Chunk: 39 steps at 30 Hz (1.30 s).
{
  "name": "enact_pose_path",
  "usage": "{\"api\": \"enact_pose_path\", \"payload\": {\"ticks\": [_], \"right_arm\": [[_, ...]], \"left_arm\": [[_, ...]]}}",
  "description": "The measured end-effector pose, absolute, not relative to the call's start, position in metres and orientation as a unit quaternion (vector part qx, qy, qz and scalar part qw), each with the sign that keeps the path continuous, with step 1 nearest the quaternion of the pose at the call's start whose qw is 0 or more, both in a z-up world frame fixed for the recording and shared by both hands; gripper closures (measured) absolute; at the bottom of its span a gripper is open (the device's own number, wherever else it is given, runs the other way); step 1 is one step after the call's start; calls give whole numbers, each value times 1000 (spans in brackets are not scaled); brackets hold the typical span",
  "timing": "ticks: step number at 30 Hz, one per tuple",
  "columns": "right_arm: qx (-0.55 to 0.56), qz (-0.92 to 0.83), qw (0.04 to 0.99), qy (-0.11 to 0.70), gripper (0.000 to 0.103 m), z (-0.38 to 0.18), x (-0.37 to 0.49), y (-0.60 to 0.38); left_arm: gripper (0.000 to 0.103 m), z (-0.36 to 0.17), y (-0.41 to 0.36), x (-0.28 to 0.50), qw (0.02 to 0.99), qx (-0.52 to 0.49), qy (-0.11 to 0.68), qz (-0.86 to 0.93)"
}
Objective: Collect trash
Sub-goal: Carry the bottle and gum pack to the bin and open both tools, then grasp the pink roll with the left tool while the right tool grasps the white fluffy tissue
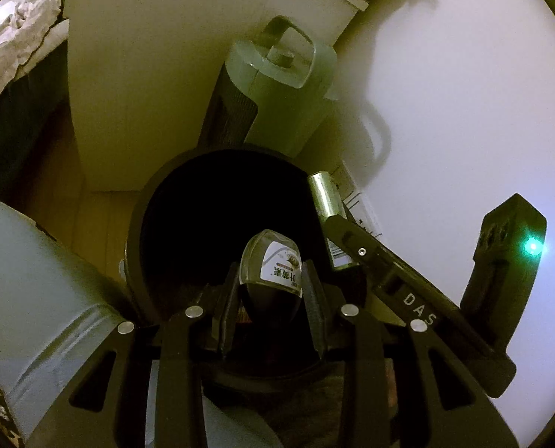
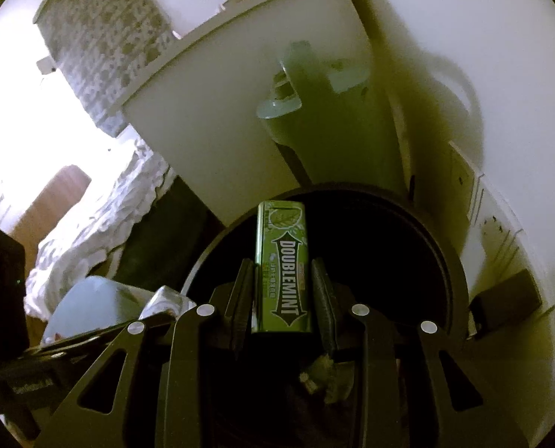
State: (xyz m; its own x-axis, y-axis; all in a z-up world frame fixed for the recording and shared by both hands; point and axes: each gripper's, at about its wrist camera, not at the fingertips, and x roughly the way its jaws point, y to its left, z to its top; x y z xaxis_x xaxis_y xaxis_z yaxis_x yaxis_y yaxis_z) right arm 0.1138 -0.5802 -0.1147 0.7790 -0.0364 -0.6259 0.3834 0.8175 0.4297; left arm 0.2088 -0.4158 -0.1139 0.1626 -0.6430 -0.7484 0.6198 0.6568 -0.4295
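Flat green gum pack (image 2: 282,268), glossy rounded bottle (image 1: 272,265), round black bin (image 1: 217,201)

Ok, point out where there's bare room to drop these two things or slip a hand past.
The widest free patch is the dark mouth of the black bin, open right under the small bottle in the left gripper and the Doublemint pack in the right gripper. Behind the rim it is crowded: a white cabinet and a tall green-topped appliance stand close.
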Motion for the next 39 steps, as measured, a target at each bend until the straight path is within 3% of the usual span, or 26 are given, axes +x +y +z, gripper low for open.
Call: {"api": "enact_pose_path", "payload": {"ticks": [8,13,14,16,23,26,29,31,33,39], "right_arm": [[291,-113,894,323,71,-121,119,-582],[293,-110,894,322,68,-121,119,-581],[292,-110,895,319,58,-121,119,-581],[292,-112,897,311,51,-119,117,-580],[292,-107,902,298,51,-116,115,-578],[283,-100,907,295,51,-114,116,-572],[268,-87,913,294,51,-110,117,-561],[253,-73,920,291,50,-107,118,-550],[235,-57,928,284,41,-101,117,-537],[196,39,943,266,35,-82,103,-486]], "left_arm": [[68,-117,-418,210,763,-7,501,-408],[43,-113,-413,211,769,-7,499,-399],[42,-112,-412,210,771,-7,497,-398],[42,-109,-408,209,772,-7,495,-398],[42,-88,-376,198,780,-32,485,-394],[41,-73,-350,187,789,-45,475,-387],[28,-54,-312,171,806,-59,461,-367],[28,-46,-289,161,816,-62,455,-352],[28,-39,-257,148,825,-70,448,-338],[28,-42,-152,107,851,-52,440,-281]]}}
